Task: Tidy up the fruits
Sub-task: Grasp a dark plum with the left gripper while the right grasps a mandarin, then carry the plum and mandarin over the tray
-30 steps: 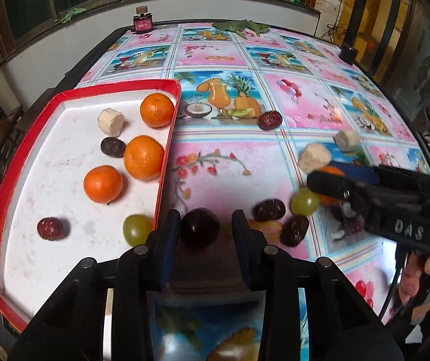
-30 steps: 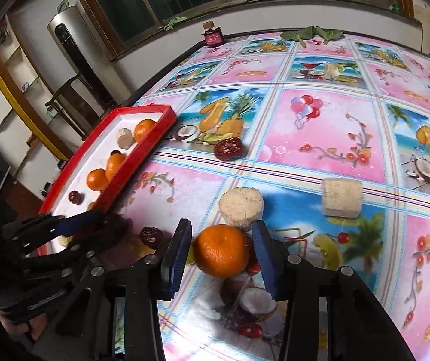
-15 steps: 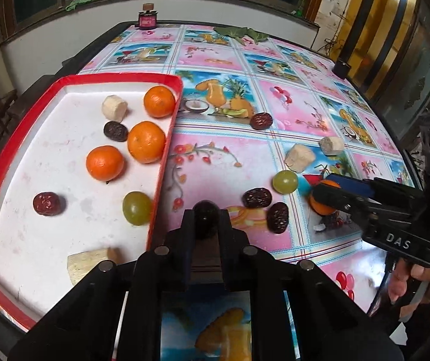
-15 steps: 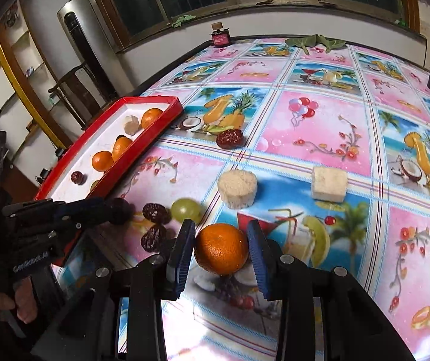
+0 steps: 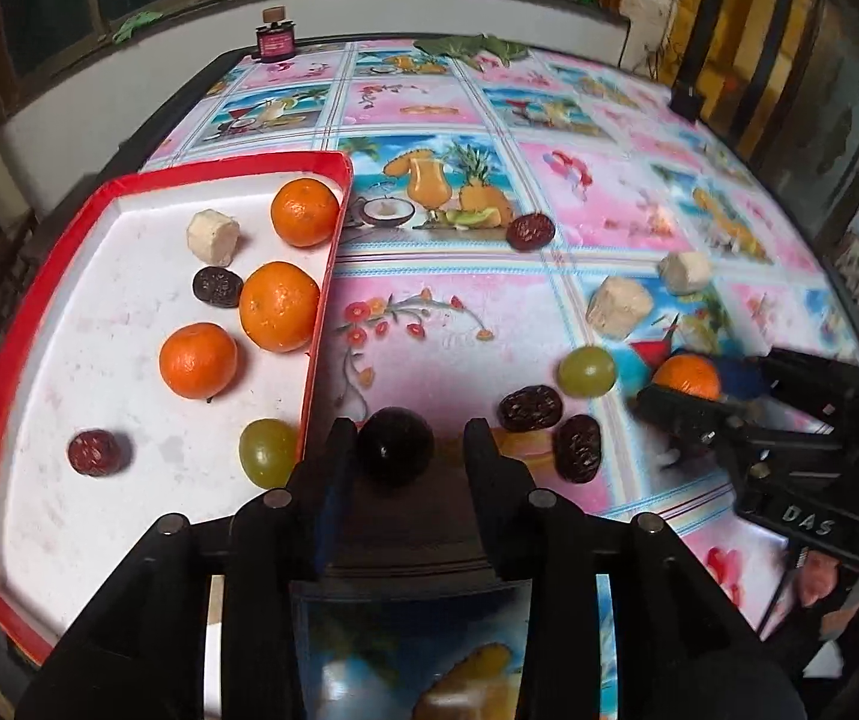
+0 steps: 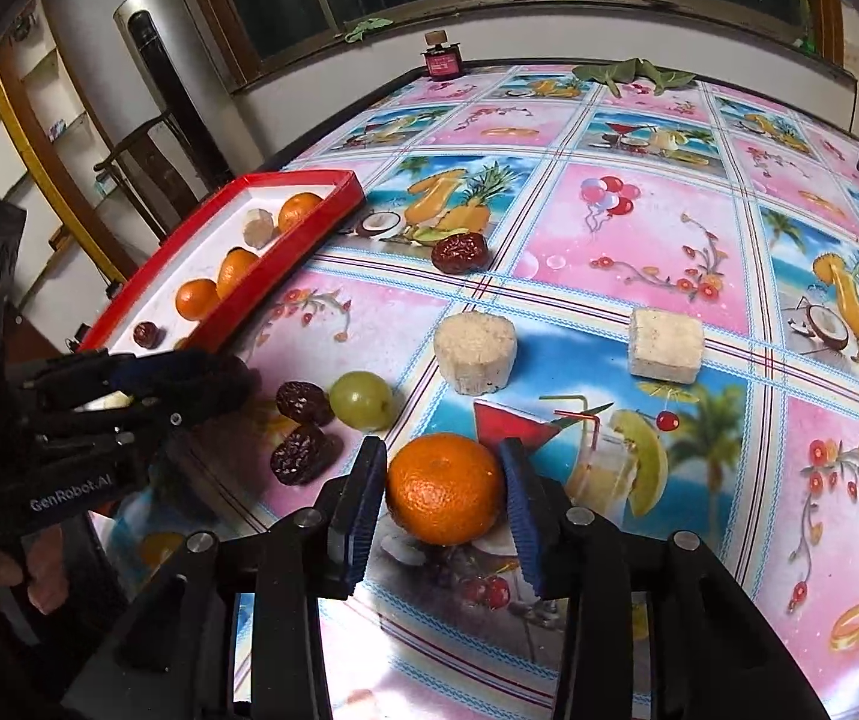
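Left wrist view: the left claw (image 5: 405, 450) has just reopened, its jaws standing clear of the dark plum (image 5: 395, 447) on the counter (image 5: 609, 192); round, it may roll away. Right, the right claw (image 6: 442, 483) clenches a mandarin (image 6: 444, 495). Farther left, the red tray (image 5: 321, 276) has a rim that could snag either fruit.
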Demonstrator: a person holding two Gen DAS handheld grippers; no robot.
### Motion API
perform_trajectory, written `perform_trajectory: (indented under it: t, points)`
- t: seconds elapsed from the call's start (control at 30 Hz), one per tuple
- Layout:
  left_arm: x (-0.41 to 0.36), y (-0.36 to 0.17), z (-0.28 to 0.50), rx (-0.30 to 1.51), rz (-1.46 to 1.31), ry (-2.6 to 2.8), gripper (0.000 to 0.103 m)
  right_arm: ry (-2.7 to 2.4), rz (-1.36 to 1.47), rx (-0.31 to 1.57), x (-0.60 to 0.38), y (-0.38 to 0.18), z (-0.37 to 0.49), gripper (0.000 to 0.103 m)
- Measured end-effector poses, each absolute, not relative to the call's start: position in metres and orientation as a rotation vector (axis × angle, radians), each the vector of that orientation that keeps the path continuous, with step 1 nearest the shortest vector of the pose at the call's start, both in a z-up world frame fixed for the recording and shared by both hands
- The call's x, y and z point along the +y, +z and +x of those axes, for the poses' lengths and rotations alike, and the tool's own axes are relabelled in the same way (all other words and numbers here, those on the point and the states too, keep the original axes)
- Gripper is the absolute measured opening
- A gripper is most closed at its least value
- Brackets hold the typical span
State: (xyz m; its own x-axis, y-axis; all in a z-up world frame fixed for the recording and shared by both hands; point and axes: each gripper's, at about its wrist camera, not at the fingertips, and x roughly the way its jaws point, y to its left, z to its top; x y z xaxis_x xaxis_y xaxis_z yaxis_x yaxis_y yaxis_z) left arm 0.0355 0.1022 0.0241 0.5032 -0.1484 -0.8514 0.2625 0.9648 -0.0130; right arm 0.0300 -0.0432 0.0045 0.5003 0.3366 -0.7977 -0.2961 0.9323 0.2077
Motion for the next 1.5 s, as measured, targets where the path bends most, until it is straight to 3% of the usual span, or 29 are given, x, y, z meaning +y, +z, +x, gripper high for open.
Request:
perform_trajectory:
  t: [0.17, 0.27, 0.57, 1.5]
  points:
    - [0.082, 0.014, 0.041, 1.041, 0.33, -0.187, 0.034, 0.366, 0.004, 0.955, -0.038, 0.006, 0.027, 0.038]
    - [0.084, 0.015, 0.042, 1.038, 0.341, -0.16, 0.026, 0.371, 0.02, 0.94, -0.04, 0.01, 0.024, 0.038]
    - [0.094, 0.029, 0.023, 1.023, 0.152, -0.277, 0.025, 0.384, 0.036, 0.918, -0.044, 0.019, 0.02, 0.038]
    - [0.152, 0.062, 0.026, 0.905, 0.102, -0.133, 0.025, 0.551, 0.041, 0.84, 0.009, 0.058, 0.026, 0.037]
